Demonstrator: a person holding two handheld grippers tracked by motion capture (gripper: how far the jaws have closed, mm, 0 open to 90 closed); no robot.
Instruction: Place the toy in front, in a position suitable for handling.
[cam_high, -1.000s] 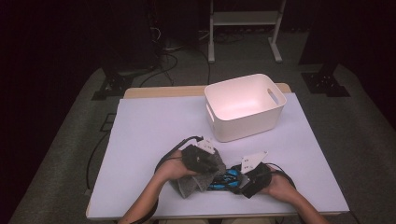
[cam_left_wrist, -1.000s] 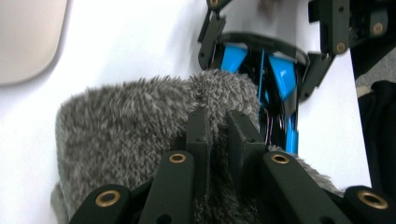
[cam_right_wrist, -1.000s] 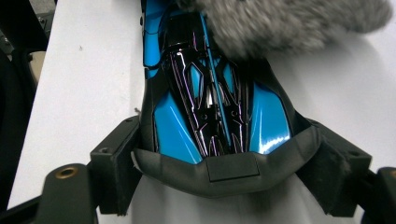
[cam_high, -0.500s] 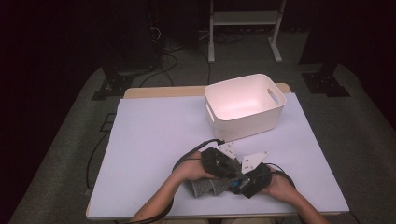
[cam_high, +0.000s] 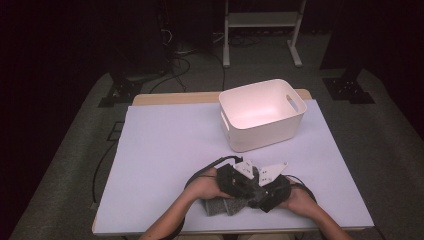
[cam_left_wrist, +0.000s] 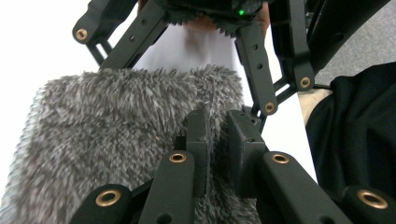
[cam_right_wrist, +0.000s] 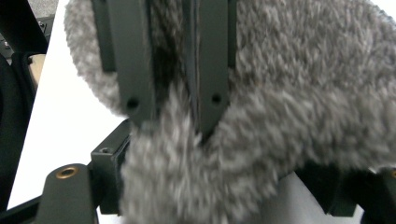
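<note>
The white bin (cam_high: 262, 114) stood at the far right of the table (cam_high: 165, 150), well apart from my hands, and it was the one thing blocking a straight reach on that side. The whole left half and middle of the tabletop lay open for passing. At the near edge my two grippers crowded close over the grey furry cloth (cam_high: 225, 205).
</note>
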